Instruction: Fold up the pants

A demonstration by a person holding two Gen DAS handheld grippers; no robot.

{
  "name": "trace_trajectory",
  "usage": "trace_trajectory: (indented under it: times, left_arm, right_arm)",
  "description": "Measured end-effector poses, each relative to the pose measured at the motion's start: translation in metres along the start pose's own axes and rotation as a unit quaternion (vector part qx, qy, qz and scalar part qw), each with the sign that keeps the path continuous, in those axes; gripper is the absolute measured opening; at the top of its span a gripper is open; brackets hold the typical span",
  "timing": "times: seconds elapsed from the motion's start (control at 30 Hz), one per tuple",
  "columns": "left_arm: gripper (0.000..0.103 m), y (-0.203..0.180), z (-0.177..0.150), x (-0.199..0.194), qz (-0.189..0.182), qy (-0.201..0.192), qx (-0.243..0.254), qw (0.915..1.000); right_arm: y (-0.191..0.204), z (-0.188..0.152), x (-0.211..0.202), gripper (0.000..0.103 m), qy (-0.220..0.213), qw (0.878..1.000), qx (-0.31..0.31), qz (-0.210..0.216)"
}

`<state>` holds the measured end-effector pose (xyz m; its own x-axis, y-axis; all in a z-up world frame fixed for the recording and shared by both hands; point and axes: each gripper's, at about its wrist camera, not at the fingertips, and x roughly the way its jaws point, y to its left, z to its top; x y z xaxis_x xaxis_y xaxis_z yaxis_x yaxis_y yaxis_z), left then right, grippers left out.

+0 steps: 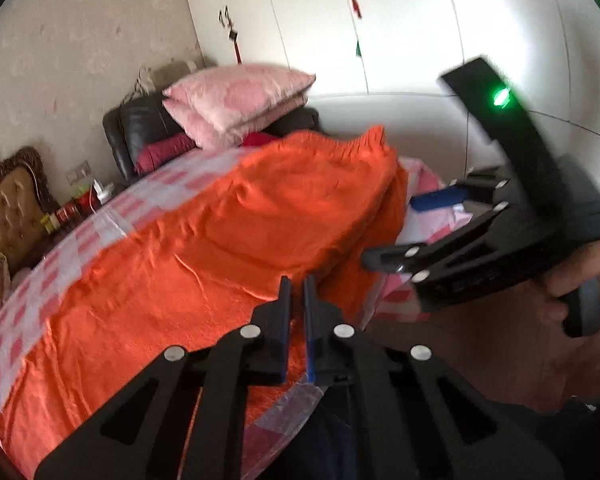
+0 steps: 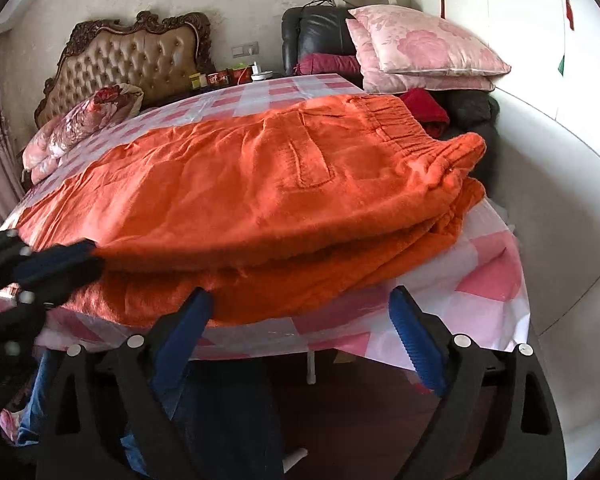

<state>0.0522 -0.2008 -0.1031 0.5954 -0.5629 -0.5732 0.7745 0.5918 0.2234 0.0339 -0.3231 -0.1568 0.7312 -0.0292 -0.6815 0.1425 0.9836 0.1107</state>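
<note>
- On a table covered with a pink-and-white checked cloth [image 2: 488, 280], orange fleece pants [image 2: 260, 184] lie folded lengthwise in stacked layers, with the elastic waistband toward the right end and a patch pocket facing up.
- Near edge: the lower layers of the pants come close to the front rim of the cloth. A bare strip of checks stays free at the front right corner and along the far side.
- Left gripper [image 1: 298, 284]: its two blue-padded fingers stand nearly together with only a thin slit between them and nothing visibly caught there. From the right wrist camera it appears blurred at the left edge, its tip touching the front fold of the pants.
- Right gripper [image 2: 300, 312]: its fingers are spread wide apart just off the front rim of the table, holding nothing. A hand [image 1: 580, 280] holds its handle, and a green light glows on its black mount.
- Behind the table, two pink pillows [image 2: 420, 48] are stacked on a black leather chair [image 2: 312, 32], with dark red fabric tucked below them.
- A tufted headboard [image 2: 140, 60] and a floral quilt sit at the far left; small items on a stand beside them are too small to identify.
- Below the table, dark floor and blue trousers on the person's legs show, partly hidden by the gripper frames.
</note>
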Motion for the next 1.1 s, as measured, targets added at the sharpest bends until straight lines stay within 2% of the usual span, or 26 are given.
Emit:
trace_trajectory:
  times: [0.27, 0.37, 0.47, 0.53, 0.6, 0.67, 0.77, 0.8, 0.87, 0.93, 1.0, 1.07, 1.1]
  left_arm:
    - [0.0, -0.012, -0.012, 0.007, -0.025, 0.014, 0.013, 0.9995]
    - [0.0, -0.015, -0.017, 0.014, -0.023, 0.024, 0.023, 0.9992]
    - [0.0, -0.015, -0.015, 0.011, -0.04, 0.016, 0.011, 0.999]
    - [0.002, -0.008, -0.008, 0.005, -0.052, -0.004, -0.019, 0.9985]
    - [0.011, -0.01, 0.002, 0.009, -0.031, -0.013, -0.005, 0.9994]
    - [0.03, -0.016, 0.009, 0.017, -0.02, -0.017, 0.012, 0.9996]
    - [0.031, -0.018, 0.012, 0.036, -0.027, 0.001, -0.001, 0.9996]
    - [0.031, -0.019, 0.008, 0.04, -0.04, 0.011, -0.003, 0.9991]
    - [0.031, -0.02, 0.004, 0.037, -0.042, 0.009, -0.002, 0.9991]
    - [0.034, -0.013, 0.002, 0.025, -0.057, 0.001, -0.026, 0.998]
    - [0.045, 0.003, -0.002, 0.002, -0.068, -0.022, -0.069, 0.9951]
    - [0.062, 0.029, -0.009, -0.019, -0.039, -0.046, -0.125, 0.9902]
    - [0.066, 0.044, -0.014, -0.029, -0.014, -0.061, -0.154, 0.9862]
  right_arm:
    - [-0.002, 0.0, -0.001, 0.088, 0.0, 1.0, 0.005, -0.001]
    - [-0.008, 0.001, -0.008, 0.088, 0.001, 1.0, 0.007, -0.006]
    - [-0.02, 0.005, -0.023, 0.085, -0.014, 1.0, 0.013, -0.018]
    - [-0.036, 0.015, -0.034, 0.082, -0.029, 0.999, 0.039, -0.022]
    - [-0.046, 0.027, -0.037, 0.081, -0.041, 0.997, 0.053, -0.025]
    - [-0.05, 0.041, -0.031, 0.081, -0.044, 0.997, 0.049, -0.036]
    - [-0.046, 0.055, -0.018, 0.081, -0.032, 0.997, 0.029, -0.058]
    - [-0.045, 0.056, -0.011, 0.08, -0.016, 0.997, 0.02, -0.078]
    - [-0.049, 0.049, 0.001, 0.08, 0.017, 0.993, 0.018, -0.118]
    - [-0.055, 0.038, 0.003, 0.08, 0.032, 0.993, 0.03, -0.113]
    - [-0.059, 0.035, -0.003, 0.08, 0.033, 0.992, 0.039, -0.111]
    - [-0.057, 0.037, -0.009, 0.08, 0.028, 0.991, 0.041, -0.125]
    - [-0.051, 0.043, -0.012, 0.08, 0.021, 0.99, 0.037, -0.132]
